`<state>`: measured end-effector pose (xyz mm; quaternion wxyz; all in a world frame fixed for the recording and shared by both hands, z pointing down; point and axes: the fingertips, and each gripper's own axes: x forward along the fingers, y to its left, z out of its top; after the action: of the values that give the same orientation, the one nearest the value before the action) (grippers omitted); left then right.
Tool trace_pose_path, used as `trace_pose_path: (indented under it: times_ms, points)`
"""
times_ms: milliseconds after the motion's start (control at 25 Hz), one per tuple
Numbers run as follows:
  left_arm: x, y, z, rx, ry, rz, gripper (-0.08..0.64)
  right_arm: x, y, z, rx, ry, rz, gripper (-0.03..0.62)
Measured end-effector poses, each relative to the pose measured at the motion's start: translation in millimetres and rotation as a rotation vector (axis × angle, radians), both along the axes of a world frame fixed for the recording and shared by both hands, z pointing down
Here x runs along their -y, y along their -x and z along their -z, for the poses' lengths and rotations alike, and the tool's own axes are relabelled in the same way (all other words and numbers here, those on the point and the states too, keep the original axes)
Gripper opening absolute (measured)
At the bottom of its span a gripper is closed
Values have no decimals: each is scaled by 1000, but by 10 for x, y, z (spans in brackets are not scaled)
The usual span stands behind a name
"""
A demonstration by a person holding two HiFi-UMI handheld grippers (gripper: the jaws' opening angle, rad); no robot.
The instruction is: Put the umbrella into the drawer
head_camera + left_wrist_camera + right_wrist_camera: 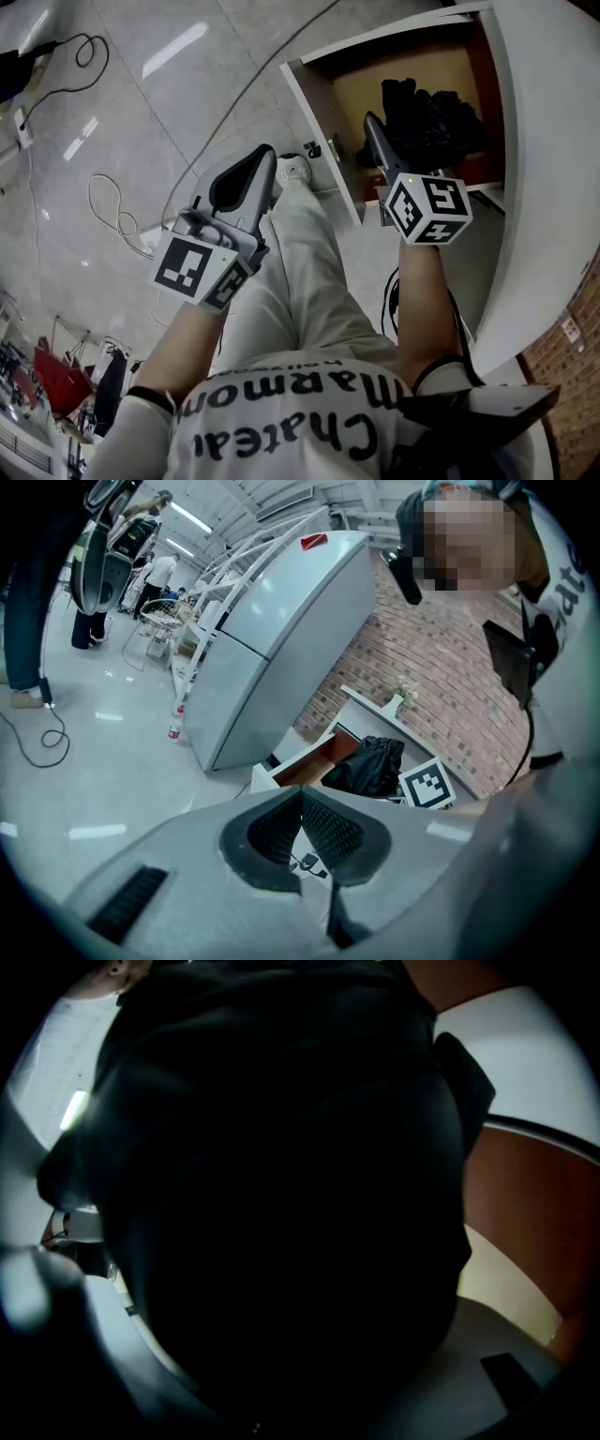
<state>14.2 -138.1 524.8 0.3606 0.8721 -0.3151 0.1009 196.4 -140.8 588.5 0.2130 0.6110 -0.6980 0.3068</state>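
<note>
**Over the open drawer, an umbrella in the right gripper**

On the pale tiled floor at the far left, a white cable lies in loose loops. Just right of it the left gripper hangs above the person's light trouser leg. Its fingers are pressed together at the tips, with nothing between them. A white shoe shows just past its tips.

Further right stands the drawer, pulled out, with white walls and a brown bottom. The right gripper tilts down into it. Its fingers are set wide and pinch the black folded umbrella, whose dark fabric fills the right gripper view. The umbrella is inside the drawer's walls, toward the right side; I cannot tell whether it rests on the bottom. A curved white top runs along the drawer's right.
</note>
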Motion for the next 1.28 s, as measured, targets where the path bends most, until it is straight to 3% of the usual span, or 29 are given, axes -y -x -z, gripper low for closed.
trace_pose_path:
  times_ms: [440, 840, 1120, 1280]
  points:
    - [35, -5, -98, -4, 7, 25, 15, 44, -86, -288, 19, 105, 5, 282]
    - [95, 9, -75, -18, 12, 23, 15, 52, -157, -483, 43, 288, -27, 282]
    - [93, 32, -126, -23, 24, 19, 15, -18, -127, -663, 27, 403, 3, 282]
    - [75, 75, -158, -10, 27, 13, 15, -48, -133, -699, 10, 416, 4, 282]
